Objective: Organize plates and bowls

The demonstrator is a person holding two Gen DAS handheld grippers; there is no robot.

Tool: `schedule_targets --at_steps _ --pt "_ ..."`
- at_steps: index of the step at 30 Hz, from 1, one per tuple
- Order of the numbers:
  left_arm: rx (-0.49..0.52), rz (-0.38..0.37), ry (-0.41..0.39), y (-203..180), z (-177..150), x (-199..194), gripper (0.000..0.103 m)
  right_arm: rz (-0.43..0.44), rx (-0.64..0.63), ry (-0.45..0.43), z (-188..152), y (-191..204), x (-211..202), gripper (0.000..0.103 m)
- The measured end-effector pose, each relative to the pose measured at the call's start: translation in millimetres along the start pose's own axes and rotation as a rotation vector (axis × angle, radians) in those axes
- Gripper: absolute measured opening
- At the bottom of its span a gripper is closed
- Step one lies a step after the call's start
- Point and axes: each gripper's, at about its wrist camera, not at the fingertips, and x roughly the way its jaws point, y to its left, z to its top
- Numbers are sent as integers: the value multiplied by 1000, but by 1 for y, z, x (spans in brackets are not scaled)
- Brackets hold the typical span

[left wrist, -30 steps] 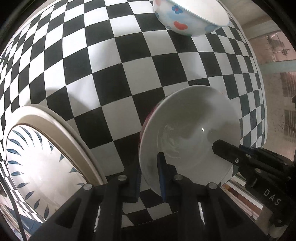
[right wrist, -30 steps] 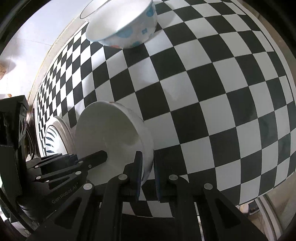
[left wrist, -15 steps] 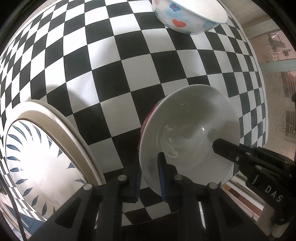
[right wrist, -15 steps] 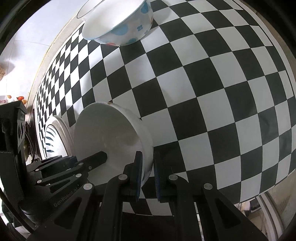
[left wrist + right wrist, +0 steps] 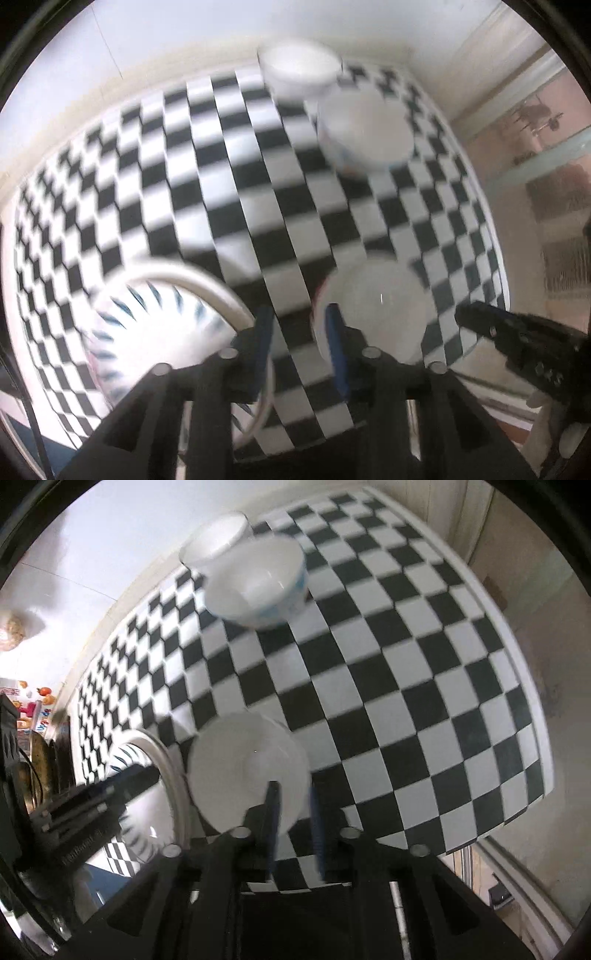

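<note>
A plain white bowl [image 5: 376,306] sits on the checkered table near its front edge; it also shows in the right wrist view [image 5: 247,768]. My left gripper [image 5: 301,343] is open, its jaws standing just left of the bowl. My right gripper [image 5: 295,823] is open around the bowl's right rim. A large plate with blue leaf marks [image 5: 159,317] lies left of the bowl; in the right wrist view [image 5: 147,794] it is partly hidden by the left gripper. A bowl with blue and red marks [image 5: 364,131] [image 5: 258,583] stands farther back. Both views are blurred by motion.
A white cup or small bowl [image 5: 299,70] [image 5: 214,541] stands at the back by the wall, behind the patterned bowl. The table's right edge [image 5: 517,657] and front edge are close. Clutter lies off the table at far left [image 5: 22,716].
Both grippers have let go of the white bowl's rim, opened, and pulled back and up. The bowl now rests on the table. More of the table and the back wall is in view.
</note>
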Motion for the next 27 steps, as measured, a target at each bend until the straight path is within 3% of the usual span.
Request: schedule_targets --at_steps 1,3,6,12,17,20,27 --pt "1 -1 -29 3 8 -6 30 12 -6 -33 2 4 -10 49" --pt "-7 18 -63 10 31 -14 31 48 -19 -114 12 9 -29 65" --pt "-61 21 -61 25 66 -14 31 79 -29 -164 37 14 -42 65" --pt "-165 16 -36 54 138 8 31 122 -47 -189 135 16 -41 65" --pt "-304 -74 23 74 201 56 31 124 -85 -95 245 27 10 65" --pt "-326 -83 61 78 228 88 31 102 -119 -35 292 39 45 65" --pt "-325 -60 123 77 258 135 30 90 -141 94 343 50 111 62"
